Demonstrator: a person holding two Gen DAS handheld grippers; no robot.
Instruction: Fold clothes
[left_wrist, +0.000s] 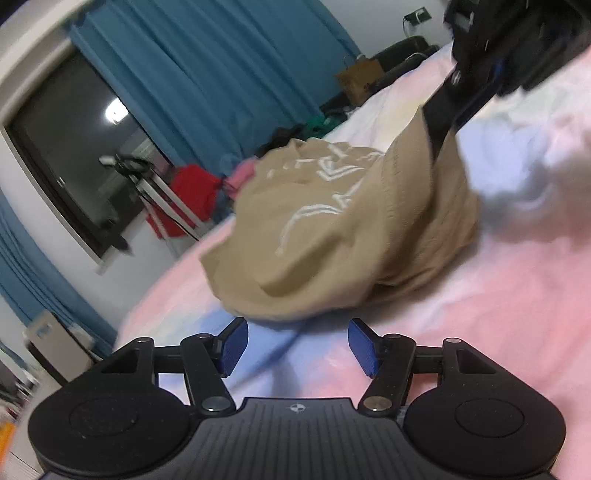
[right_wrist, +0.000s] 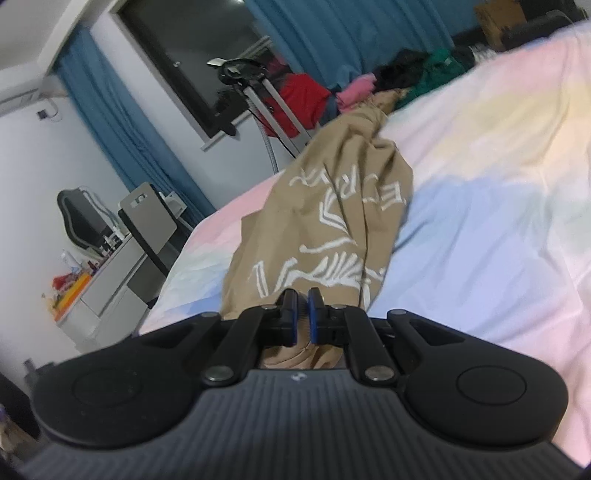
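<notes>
A tan garment with white printed lettering (left_wrist: 332, 229) lies bunched on the pastel bedsheet (left_wrist: 461, 332). My left gripper (left_wrist: 297, 345) is open and empty, just short of the garment's near edge. My right gripper (right_wrist: 302, 314) is shut on the tan garment (right_wrist: 325, 221), which stretches away from its blue pads toward the bed's far edge. In the left wrist view the right gripper (left_wrist: 441, 142) reaches down from the upper right and pinches the garment's far side, lifting it.
A pile of red, pink, green and black clothes (right_wrist: 369, 85) lies beyond the bed's far edge. A tripod (right_wrist: 255, 96) stands by the dark window and blue curtains. A desk with a chair (right_wrist: 110, 236) is left of the bed.
</notes>
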